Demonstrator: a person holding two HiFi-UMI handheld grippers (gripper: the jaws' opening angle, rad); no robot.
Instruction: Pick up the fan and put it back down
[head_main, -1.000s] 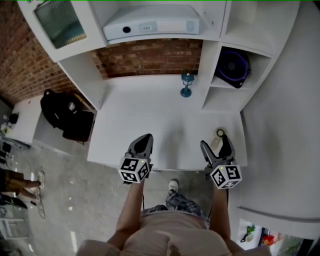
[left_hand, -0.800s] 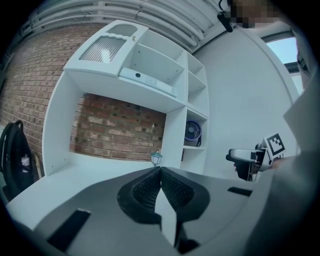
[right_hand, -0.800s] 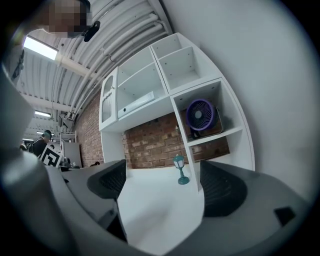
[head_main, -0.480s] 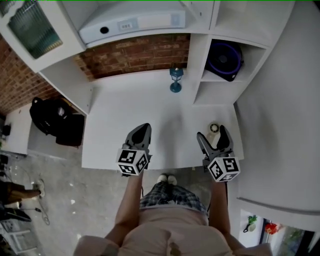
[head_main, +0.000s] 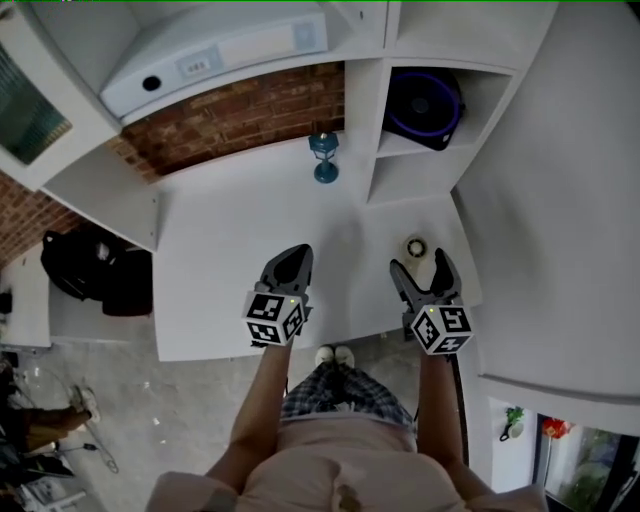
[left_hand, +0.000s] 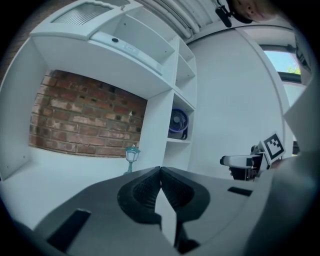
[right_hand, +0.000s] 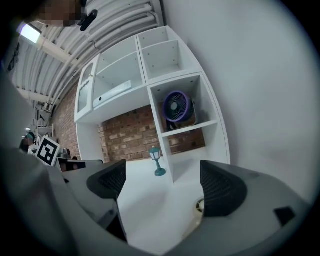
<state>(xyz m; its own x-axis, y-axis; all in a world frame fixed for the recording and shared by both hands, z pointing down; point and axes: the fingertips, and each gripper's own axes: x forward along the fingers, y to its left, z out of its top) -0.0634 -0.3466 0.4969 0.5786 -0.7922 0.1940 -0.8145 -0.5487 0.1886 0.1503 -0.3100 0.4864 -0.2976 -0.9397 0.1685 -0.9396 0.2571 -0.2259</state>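
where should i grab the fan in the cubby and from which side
Likely by the purple rim of the fan, coming straight in through the open front of the cubby: it stands upright facing out, walls on both sides, shelf above. The open right gripper is nearer.

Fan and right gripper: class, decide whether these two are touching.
Apart. In the right gripper view, the right gripper has its tongs open and empty. The fan stands in its shelf cubby well beyond them, with white desk between.

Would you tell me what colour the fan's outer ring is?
Purple; the fan shows best in the right gripper view.
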